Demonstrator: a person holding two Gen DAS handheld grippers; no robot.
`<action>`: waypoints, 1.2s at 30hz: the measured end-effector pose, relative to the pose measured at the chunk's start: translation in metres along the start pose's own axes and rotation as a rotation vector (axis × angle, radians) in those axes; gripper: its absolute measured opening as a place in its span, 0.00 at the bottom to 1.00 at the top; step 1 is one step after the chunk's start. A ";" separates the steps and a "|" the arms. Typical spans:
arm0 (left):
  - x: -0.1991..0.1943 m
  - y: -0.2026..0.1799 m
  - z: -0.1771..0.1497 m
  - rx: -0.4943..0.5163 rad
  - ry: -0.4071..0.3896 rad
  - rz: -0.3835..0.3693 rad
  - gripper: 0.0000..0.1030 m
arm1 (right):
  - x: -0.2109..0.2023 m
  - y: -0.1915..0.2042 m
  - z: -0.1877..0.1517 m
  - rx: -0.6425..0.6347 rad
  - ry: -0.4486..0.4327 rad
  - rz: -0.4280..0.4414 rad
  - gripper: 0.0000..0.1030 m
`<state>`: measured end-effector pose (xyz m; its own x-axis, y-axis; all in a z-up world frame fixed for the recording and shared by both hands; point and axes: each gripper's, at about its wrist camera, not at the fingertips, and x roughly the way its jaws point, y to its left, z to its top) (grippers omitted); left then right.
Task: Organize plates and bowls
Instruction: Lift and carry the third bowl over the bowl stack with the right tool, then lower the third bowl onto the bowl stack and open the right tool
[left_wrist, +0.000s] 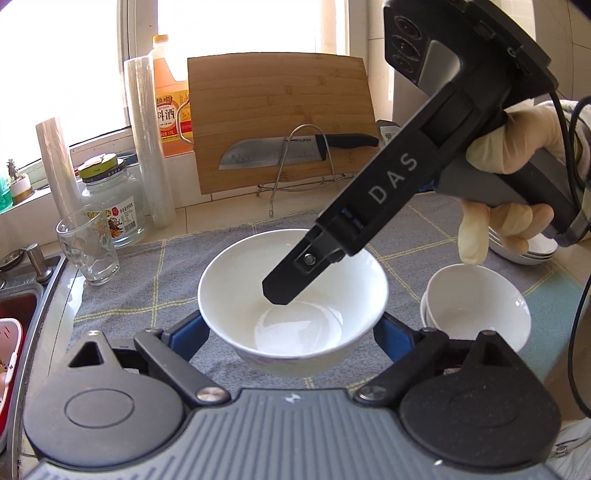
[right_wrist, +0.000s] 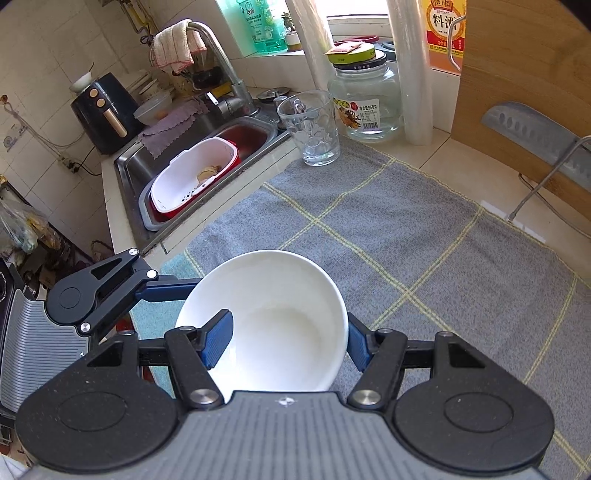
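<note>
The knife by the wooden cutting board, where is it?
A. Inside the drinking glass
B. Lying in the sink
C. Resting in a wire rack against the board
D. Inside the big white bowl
C: the knife rests across the wire rack, against the upright cutting board.

Left wrist faces the window; right faces the sink; both close on one bowl.

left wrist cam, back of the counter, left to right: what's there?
Paper roll → jar → film roll → cooking wine bottle → cutting board with knife.
</note>
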<state>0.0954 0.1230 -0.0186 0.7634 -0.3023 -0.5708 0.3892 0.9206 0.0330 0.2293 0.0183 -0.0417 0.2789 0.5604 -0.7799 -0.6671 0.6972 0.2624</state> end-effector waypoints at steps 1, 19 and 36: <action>-0.003 -0.004 -0.001 0.003 0.000 -0.004 0.92 | -0.004 0.002 -0.004 -0.001 -0.001 -0.002 0.68; -0.023 -0.064 -0.002 0.091 0.013 -0.120 0.92 | -0.064 0.001 -0.076 0.085 -0.060 -0.052 0.68; 0.014 -0.107 0.010 0.200 0.006 -0.259 0.92 | -0.102 -0.033 -0.123 0.209 -0.112 -0.176 0.68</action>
<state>0.0698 0.0174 -0.0216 0.6229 -0.5185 -0.5859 0.6642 0.7461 0.0459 0.1378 -0.1172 -0.0411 0.4595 0.4606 -0.7594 -0.4482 0.8584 0.2495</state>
